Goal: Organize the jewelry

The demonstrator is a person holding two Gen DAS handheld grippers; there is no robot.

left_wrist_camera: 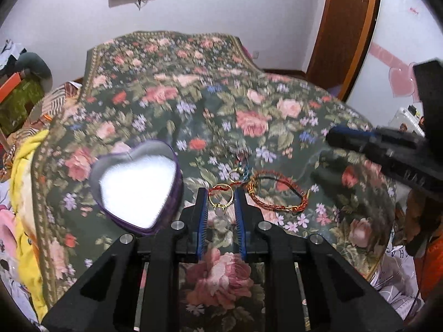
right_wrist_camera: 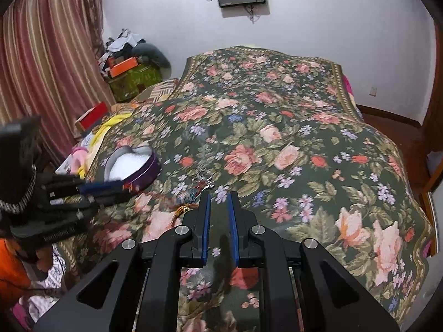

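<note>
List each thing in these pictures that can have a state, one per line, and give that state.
Heart-shaped box: lid off, only white lining showing inside.
Gold ring: lying flat on the bedspread, between the left jaws, not gripped.
Red braided bracelet: lying loose on the bedspread, outside the box.
Left gripper: jaws open.
Right gripper: jaws open, holding nothing.
Bedspread: spread out.

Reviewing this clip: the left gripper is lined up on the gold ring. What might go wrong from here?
1. A red cord crosses the gold ring between the open left gripper fingers; closing may snag it and drag the tangle.
2. The ring lies flat on soft floral fabric, so the fingers may pinch cloth or slip off.
3. The braided bracelet lies close by and could be dragged along toward the heart-shaped box.
</note>
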